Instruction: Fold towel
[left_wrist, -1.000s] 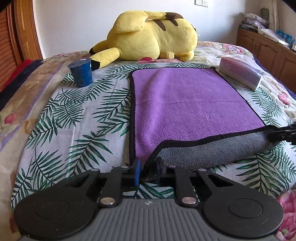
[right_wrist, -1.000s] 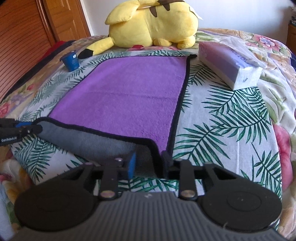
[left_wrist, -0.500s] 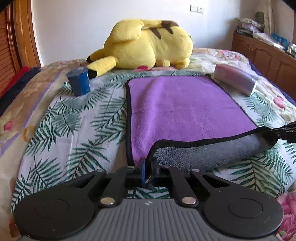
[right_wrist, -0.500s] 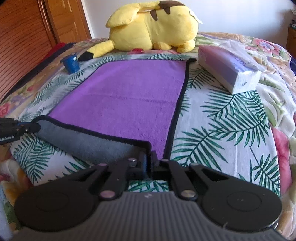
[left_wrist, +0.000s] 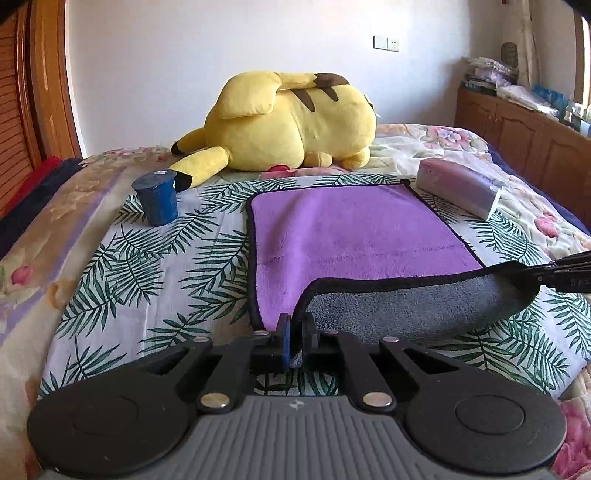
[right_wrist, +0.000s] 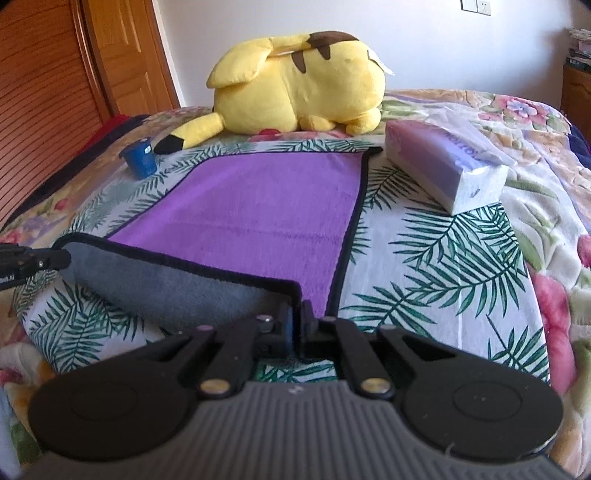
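Note:
A purple towel (left_wrist: 354, 232) with a black hem and grey underside lies flat on the palm-leaf bedspread; it also shows in the right wrist view (right_wrist: 266, 206). Its near edge is lifted and turned over, grey side (left_wrist: 406, 310) up. My left gripper (left_wrist: 294, 332) is shut on the towel's near left corner. My right gripper (right_wrist: 297, 321) is shut on the near right corner. Each gripper's tip shows at the edge of the other's view, the right one in the left wrist view (left_wrist: 561, 275) and the left one in the right wrist view (right_wrist: 33, 260).
A big yellow plush toy (left_wrist: 288, 122) lies beyond the towel's far edge. A blue cup (left_wrist: 157, 197) stands left of the towel. A tissue pack (left_wrist: 461, 186) lies at its far right corner. Wooden cabinets (left_wrist: 524, 136) stand to the right, a wooden door (right_wrist: 122, 55) to the left.
Both grippers closed on the towel's near corners and lifted them a little. The near edge now hangs between them, grey side showing.

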